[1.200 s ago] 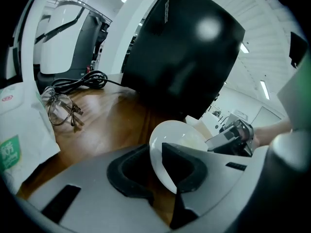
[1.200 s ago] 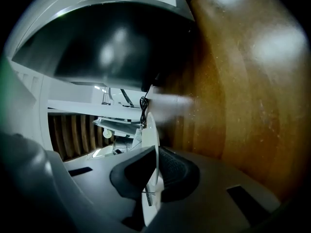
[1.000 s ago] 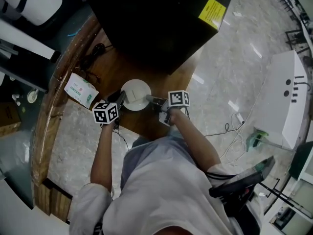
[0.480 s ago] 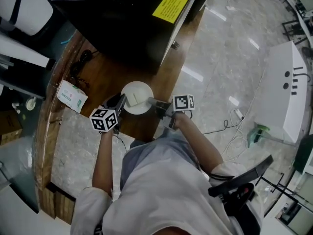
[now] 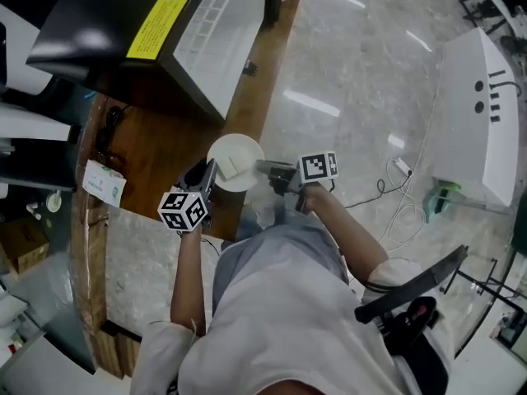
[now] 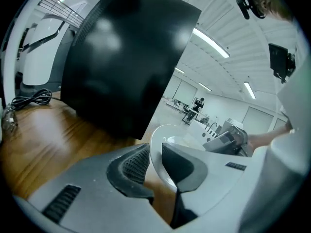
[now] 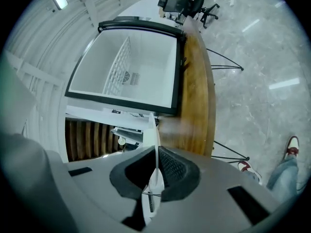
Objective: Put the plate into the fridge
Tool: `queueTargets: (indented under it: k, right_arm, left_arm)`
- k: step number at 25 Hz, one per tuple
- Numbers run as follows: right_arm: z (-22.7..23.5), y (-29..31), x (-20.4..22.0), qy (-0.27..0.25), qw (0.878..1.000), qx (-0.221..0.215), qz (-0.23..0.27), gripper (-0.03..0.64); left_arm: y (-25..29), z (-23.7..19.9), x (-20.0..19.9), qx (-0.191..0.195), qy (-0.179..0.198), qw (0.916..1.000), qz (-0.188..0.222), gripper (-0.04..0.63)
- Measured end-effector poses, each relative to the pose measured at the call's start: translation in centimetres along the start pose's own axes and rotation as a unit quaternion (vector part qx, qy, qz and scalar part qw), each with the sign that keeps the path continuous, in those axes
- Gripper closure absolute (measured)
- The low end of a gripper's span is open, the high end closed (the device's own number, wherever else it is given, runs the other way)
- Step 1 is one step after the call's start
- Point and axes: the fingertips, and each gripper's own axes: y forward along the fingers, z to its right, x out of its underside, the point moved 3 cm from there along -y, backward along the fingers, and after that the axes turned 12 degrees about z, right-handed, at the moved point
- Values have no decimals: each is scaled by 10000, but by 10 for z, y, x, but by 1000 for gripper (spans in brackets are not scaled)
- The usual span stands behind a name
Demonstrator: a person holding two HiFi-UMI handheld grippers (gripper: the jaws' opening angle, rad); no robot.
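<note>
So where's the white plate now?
In the head view's middle, the plate is held between the left gripper and right gripper, over the edge of the wooden counter, near the open fridge.

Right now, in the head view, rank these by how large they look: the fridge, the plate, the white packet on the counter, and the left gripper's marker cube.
1. fridge
2. plate
3. white packet and left gripper's marker cube: about alike. The cube sits nearer the camera, so I won't rank them.
</note>
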Motion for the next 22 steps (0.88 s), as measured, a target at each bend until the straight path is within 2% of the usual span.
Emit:
queueTargets:
  k: [9,16,22]
  right_arm:
    - [22,-127,-71,65,9997,-80,223,592]
    - [32,-179,-120,-62,9995,-206,236,592]
    - [29,-202,-161,-130,9991,-282,298,592]
  left_arm:
    - [83,124,12,175,208,9996,15,506]
    - [130,179,12,-18,554,9980,296,506]
    - [162,209,-5,-89,808,9952,553,506]
